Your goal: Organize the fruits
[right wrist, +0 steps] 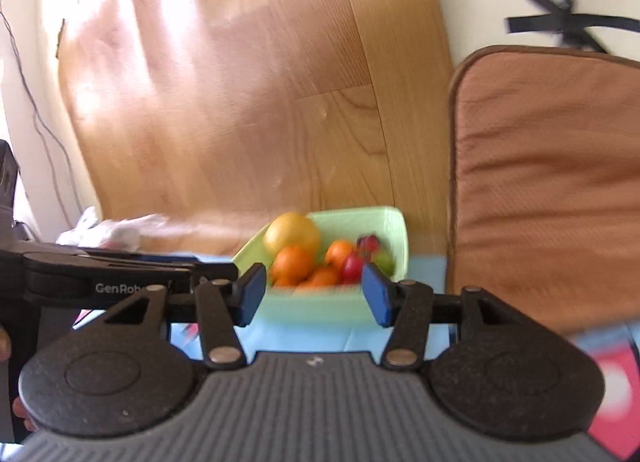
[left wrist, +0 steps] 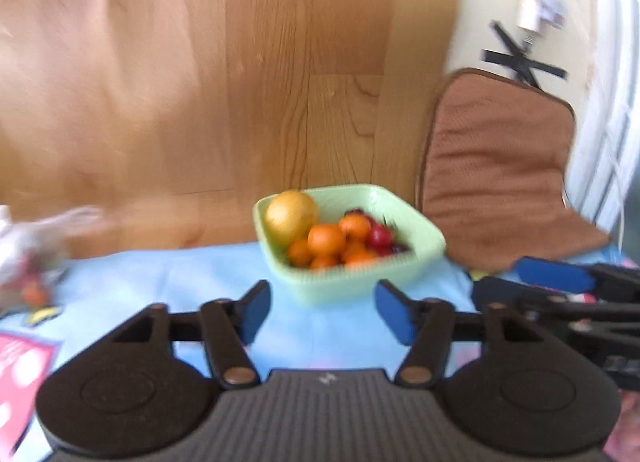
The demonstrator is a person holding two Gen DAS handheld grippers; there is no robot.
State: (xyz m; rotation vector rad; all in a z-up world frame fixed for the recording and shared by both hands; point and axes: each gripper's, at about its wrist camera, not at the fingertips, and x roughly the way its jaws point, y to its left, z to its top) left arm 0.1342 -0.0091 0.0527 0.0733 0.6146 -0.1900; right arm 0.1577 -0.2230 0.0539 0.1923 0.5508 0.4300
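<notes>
Left wrist view had the green bowl [left wrist: 352, 262] dead ahead on the blue cloth [left wrist: 160, 286], sitting just beyond the left gripper [left wrist: 323, 312], whose blue pads were spread apart with nothing between them. The bowl was apart from the fingertips, not touched. Inside it sat a big yellow fruit [left wrist: 291, 217] at the back left, a heap of oranges [left wrist: 326, 240] in the middle, and small red fruit [left wrist: 379, 237] to the right. The right gripper [left wrist: 532, 282] came in from the right edge, pointing at the bowl's side; from there it looked parted too.

Right wrist view confirmed it: the right gripper [right wrist: 314, 292] was released and empty, the bowl [right wrist: 384, 222] framed between its pads but farther off, not in them. The left gripper [right wrist: 216, 270] lay across from the left.

By my reading, the yellow fruit would be the heaviest and firm, round enough to slip, so it wanted a wide hold across its middle. The oranges looked light and firm with a grippy skin, easy to pinch at the equator, though piled so that lifting one could roll its neighbours. The red fruit seemed small, glossy and soft, so a gentle squeeze would suit. The bowl, likely a light rigid plastic, could be taken by its rim.

More fruit, blurred, lay by a white bag [left wrist: 28, 238] at the far left.
</notes>
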